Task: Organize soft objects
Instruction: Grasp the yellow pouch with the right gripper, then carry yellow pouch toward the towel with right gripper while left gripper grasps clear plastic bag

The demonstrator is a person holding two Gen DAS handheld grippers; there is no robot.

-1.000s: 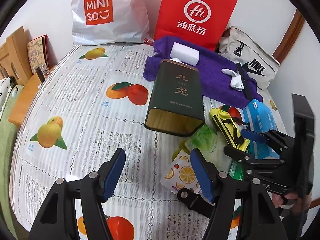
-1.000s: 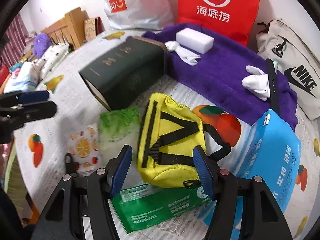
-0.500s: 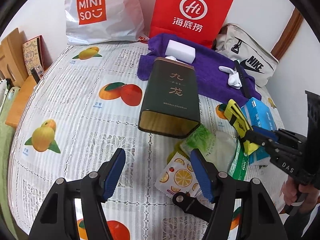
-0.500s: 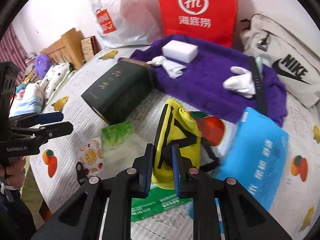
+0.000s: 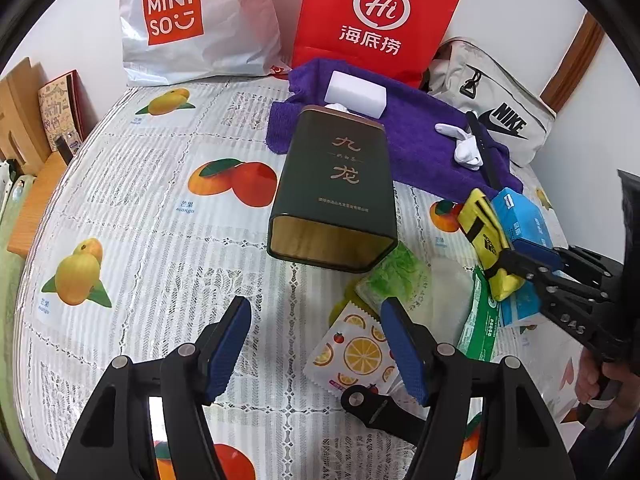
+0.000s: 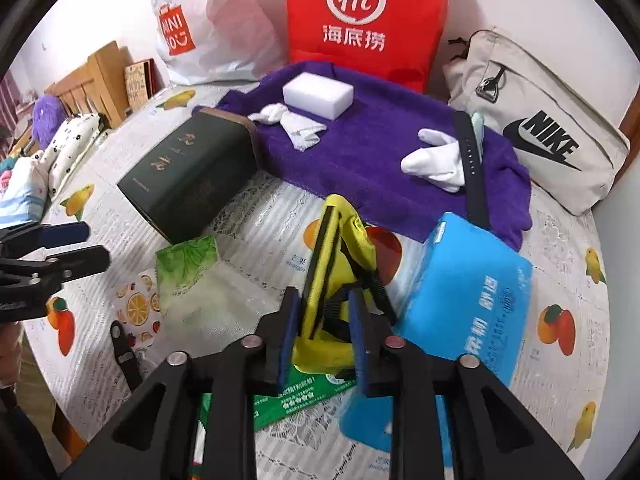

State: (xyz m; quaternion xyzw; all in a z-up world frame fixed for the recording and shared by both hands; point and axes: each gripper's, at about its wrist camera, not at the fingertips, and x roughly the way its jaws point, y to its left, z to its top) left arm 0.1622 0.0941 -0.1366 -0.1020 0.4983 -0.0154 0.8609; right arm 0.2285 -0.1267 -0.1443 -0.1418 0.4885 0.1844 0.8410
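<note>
While right gripper [image 6: 323,336] pinches yellow pouch [image 6: 340,264], its base stays hidden

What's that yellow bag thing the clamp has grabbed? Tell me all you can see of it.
The yellow pouch looks like soft fabric, crossed by black webbing straps. The right gripper, whose jaws have just been opening slightly, pinches its lower end, so it stands on edge, tilted, above the green packet. It leans close beside the blue tissue pack; whether they touch is unclear.
</note>
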